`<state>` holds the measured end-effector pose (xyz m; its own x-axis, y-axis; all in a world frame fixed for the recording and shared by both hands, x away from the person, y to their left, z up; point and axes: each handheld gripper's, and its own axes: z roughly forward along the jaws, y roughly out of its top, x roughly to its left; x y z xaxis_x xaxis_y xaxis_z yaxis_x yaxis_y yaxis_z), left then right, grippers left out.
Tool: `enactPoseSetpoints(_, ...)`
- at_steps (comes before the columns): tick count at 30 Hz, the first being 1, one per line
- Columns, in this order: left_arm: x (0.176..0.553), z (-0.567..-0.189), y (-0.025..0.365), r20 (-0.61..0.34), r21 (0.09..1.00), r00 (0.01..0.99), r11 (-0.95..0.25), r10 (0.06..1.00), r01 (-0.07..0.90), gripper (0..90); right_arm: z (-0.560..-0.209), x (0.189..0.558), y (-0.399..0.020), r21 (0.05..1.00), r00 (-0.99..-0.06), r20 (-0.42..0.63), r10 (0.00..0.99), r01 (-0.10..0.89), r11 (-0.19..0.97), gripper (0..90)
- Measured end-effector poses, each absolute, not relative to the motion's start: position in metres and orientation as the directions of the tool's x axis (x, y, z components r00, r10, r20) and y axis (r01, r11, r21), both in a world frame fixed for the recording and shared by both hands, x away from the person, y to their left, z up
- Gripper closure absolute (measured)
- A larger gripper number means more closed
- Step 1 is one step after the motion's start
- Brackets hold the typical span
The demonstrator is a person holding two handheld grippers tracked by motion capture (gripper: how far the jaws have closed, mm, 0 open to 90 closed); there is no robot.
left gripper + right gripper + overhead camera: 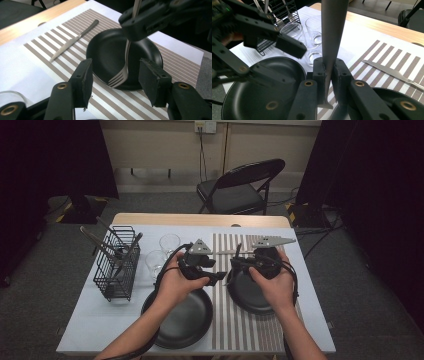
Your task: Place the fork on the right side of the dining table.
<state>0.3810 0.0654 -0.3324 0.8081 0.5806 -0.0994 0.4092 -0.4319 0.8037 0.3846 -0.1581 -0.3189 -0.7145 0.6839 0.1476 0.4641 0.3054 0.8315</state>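
The table (85,330) wears a pale cloth, with a strip of bare light wood along its far edge, and a brown-and-white striped placemat (222,325) lies on its right half. On the placemat rests a black plate (110,52); this plate serves as the landmark. Left of it, off the placemat, sits a second black plate (182,320). A table knife (72,41) lies flat on the placemat just beyond the landmark plate. Two clear glasses (162,252) stand further left, and a black wire cutlery basket (117,267) with utensils in it stands left of those.

The right gripper (329,82) has its jaws pinched tight on the handle of a fork (122,72), which hangs tines-down over the near part of the landmark plate. The left gripper (115,80) is spread wide, its pads either side of the fork tines without touching them.

Beyond the table stands a black folding chair (240,187) on grey carpet, against a cream wall with a socket. Dark curtains hang on both sides.
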Motion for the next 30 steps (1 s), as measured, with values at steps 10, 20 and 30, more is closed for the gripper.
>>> enactPoseSetpoints(10,0.383,-0.347,0.06,-0.13,0.802,0.802,-0.414,0.583,0.431,47.1,-0.315,0.384,-0.156,0.831,-0.725,0.149,0.672,0.461,0.312,82.0)
enactPoseSetpoints(20,0.386,-0.356,0.053,-0.15,0.806,0.801,-0.397,0.58,0.438,53.2,-0.314,0.383,-0.152,0.833,-0.736,0.162,0.657,0.46,0.309,81.9)
enactPoseSetpoints(30,0.384,-0.363,0.047,-0.178,0.812,0.806,-0.379,0.565,0.445,75.6,-0.316,0.383,-0.148,0.833,-0.747,0.17,0.643,0.457,0.311,81.9)
